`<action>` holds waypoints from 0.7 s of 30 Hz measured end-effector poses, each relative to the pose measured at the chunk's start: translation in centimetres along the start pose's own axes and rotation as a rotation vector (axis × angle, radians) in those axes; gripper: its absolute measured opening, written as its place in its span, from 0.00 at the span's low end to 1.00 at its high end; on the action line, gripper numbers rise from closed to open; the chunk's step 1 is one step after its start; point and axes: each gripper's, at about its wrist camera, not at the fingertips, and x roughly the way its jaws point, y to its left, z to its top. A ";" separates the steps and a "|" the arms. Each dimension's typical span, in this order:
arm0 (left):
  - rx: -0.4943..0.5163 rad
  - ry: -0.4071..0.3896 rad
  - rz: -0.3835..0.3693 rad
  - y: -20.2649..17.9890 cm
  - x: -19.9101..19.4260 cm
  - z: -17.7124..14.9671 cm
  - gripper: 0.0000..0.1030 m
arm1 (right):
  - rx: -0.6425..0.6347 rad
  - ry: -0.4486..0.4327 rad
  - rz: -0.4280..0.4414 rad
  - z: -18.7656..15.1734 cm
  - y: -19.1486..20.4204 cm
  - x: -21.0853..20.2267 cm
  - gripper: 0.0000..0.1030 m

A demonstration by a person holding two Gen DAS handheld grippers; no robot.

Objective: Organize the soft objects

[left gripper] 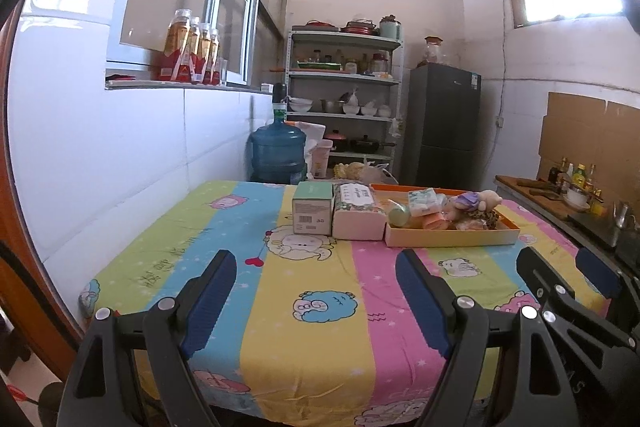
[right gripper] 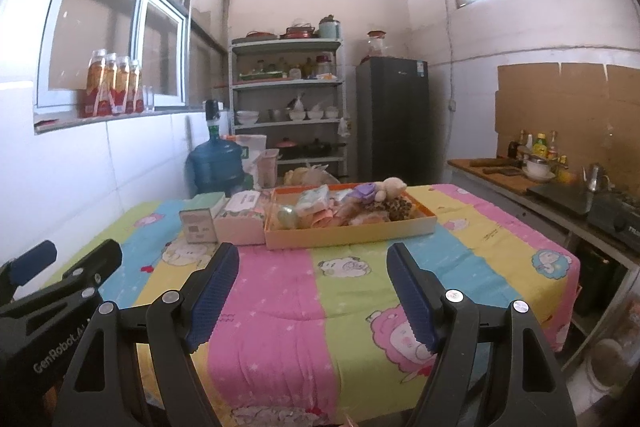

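Observation:
An orange tray (left gripper: 452,235) (right gripper: 352,233) at the table's far side holds several soft things: a plush bear with a purple hat (left gripper: 478,201) (right gripper: 384,189), a leopard-print item (right gripper: 396,207), tissue packs (left gripper: 426,201) (right gripper: 314,197) and a green round item (left gripper: 399,215) (right gripper: 287,217). A pink tissue pack (left gripper: 358,213) (right gripper: 242,221) and a green box (left gripper: 313,207) (right gripper: 200,221) stand left of the tray. My left gripper (left gripper: 316,267) (right gripper: 66,259) is open and empty above the near table. My right gripper (right gripper: 314,263) (left gripper: 568,265) is open and empty beside it.
The table wears a striped cartoon cloth (left gripper: 304,307) (right gripper: 280,307). A blue water jug (left gripper: 279,155), a shelf with dishes (left gripper: 344,99) and a dark fridge (left gripper: 444,123) stand behind it. A counter with bottles and a stove (right gripper: 560,187) runs along the right.

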 end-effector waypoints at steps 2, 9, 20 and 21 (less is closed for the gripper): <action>0.000 -0.001 0.002 0.0 -0.1 -0.1 0.79 | 0.002 -0.002 0.000 0.0 0.0 0.0 0.75; 0.005 -0.003 -0.003 0.0 -0.3 -0.2 0.79 | 0.002 -0.018 -0.007 0.1 0.1 -0.4 0.75; -0.001 -0.007 -0.004 0.1 -0.4 -0.3 0.79 | -0.001 -0.020 -0.003 0.2 0.4 -0.5 0.75; -0.001 -0.007 -0.003 0.1 -0.4 -0.3 0.79 | -0.001 -0.020 -0.002 0.2 0.4 -0.5 0.75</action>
